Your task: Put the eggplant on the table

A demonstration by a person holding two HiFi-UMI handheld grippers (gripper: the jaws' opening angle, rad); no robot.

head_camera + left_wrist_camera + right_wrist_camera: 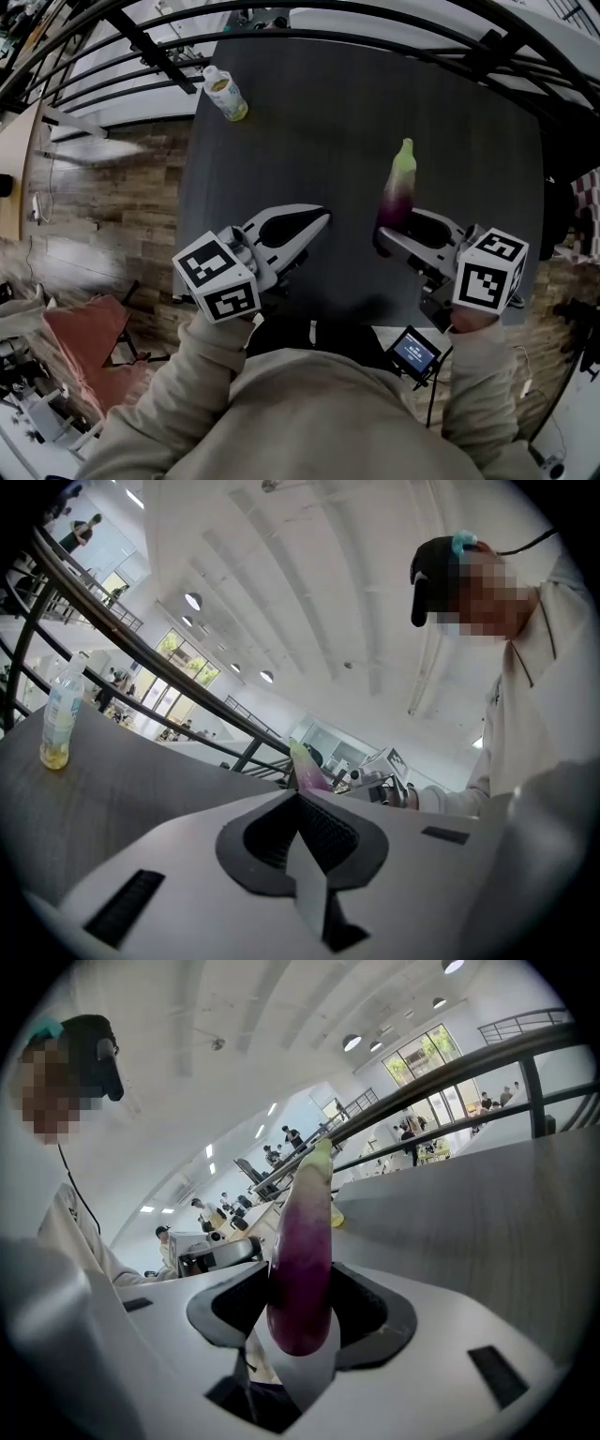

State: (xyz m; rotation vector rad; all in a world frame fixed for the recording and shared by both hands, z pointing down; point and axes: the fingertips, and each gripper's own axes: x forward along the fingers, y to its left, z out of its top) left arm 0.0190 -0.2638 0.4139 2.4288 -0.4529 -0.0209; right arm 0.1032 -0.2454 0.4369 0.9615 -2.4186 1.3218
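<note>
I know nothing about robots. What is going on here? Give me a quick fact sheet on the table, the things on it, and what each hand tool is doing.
Surface: dark table
Right gripper: closed on the purple end of the eggplant
Eggplant: green tip points away from the person; cannot tell whether it touches the table
Left gripper: jaws together, holding nothing
Also there: bottle with some yellowish liquid, standing near the table's far left corner

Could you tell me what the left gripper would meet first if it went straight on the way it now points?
Most likely the eggplant held in the right gripper: it sits straight ahead of the closed left gripper, though depth is unclear.
</note>
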